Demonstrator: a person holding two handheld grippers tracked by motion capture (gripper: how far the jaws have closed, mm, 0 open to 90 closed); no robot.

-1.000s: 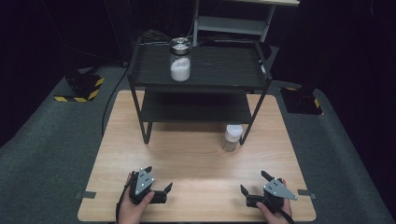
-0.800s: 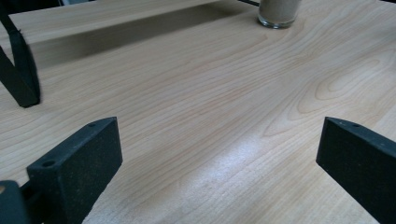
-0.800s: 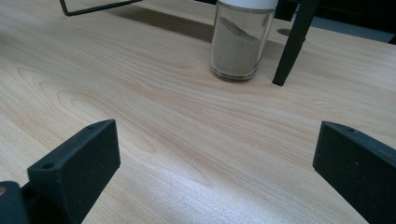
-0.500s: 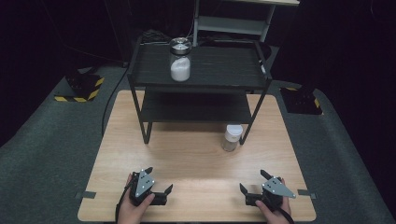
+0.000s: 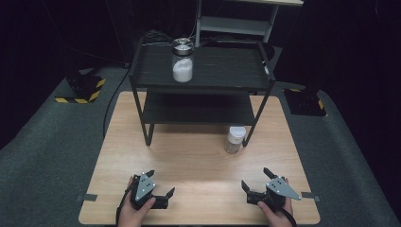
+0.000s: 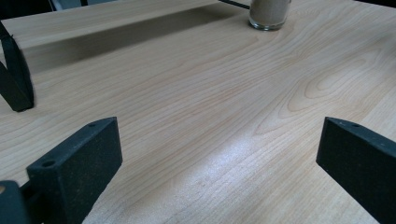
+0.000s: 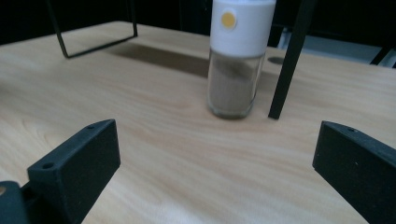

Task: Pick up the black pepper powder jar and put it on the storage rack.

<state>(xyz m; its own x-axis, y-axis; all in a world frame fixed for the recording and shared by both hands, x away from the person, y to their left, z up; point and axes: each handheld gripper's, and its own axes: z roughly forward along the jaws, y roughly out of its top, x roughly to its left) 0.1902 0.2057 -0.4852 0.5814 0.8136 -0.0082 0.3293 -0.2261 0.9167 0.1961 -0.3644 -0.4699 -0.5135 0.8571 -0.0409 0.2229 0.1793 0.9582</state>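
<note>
A lab-like test setup: a wooden table (image 5: 198, 156) stands on grey carpet (image 5: 42, 156) amid black drapes, with hazard-striped stand bases (image 5: 80, 90) at mid-left and mid-right of the frame.

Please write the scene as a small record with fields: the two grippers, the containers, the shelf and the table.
left gripper: open, holds nothing, low over the near left part of the table
right gripper: open, holds nothing, near right part, faces the shaker
shaker: white cap, brownish contents, upright on the table beside the rack's front right leg
jar: metal lid, white contents, on the rack's top shelf
rack: black, two shelves, at the far half
table: light wood
</note>
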